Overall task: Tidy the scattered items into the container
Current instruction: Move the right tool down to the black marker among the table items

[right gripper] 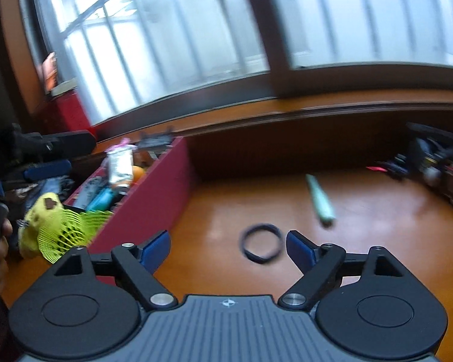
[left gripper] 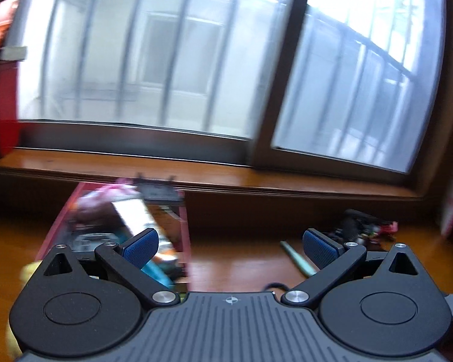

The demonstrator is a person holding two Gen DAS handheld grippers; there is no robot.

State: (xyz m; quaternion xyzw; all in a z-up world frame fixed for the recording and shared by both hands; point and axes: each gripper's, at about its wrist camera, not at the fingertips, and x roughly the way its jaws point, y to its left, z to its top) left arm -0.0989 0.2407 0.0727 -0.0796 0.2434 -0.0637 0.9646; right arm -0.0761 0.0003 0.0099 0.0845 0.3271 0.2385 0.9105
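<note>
Although the red container [right gripper: 154, 187] is already well filled (contents blurred), a black ring [right gripper: 261, 242] and a green pen [right gripper: 320, 200] are left on the tabletop [right gripper: 377, 241] beside it; both grippers' jaws are held apart, empty.

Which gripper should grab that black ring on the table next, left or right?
Right. The right gripper is open with the black ring lying just ahead between its fingers. The left gripper, also open, faces the red container.
</note>
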